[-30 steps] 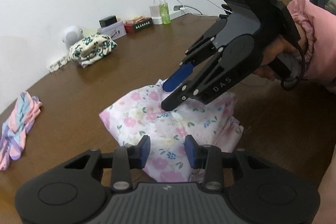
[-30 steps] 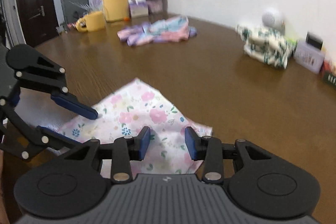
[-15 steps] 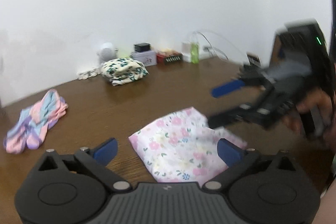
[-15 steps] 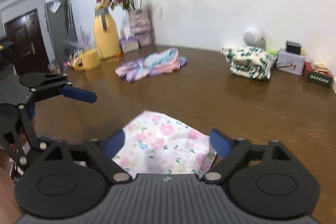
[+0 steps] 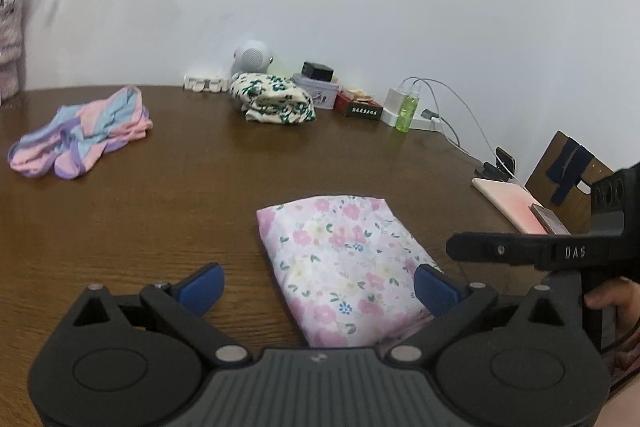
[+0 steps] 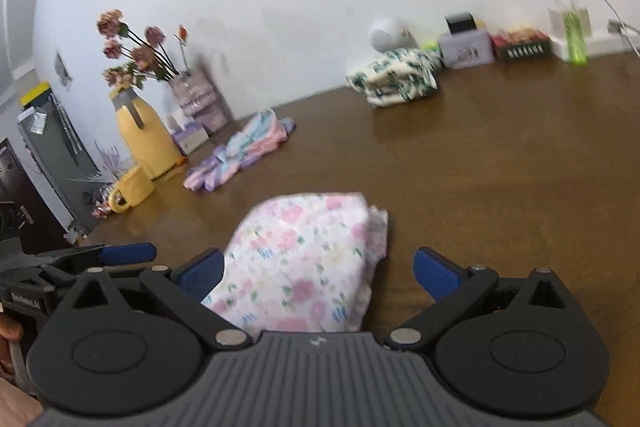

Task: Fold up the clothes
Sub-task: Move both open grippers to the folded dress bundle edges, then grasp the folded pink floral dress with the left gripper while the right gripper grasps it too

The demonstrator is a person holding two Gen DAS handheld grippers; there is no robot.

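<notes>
My left gripper (image 5: pixel 318 285) and my right gripper (image 6: pixel 318 275) both hang spread wide, gripping nothing. The folded pink floral garment (image 5: pixel 344 263) lies on the brown table (image 5: pixel 200 187), at six o'clock, just past my fingertips.

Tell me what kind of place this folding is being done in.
Most likely a room in a home. A wooden table against a white wall carries a yellow jug and matching mug, a vase of flowers, and chargers with cables. A door and a grey cabinet show at far left.
</notes>
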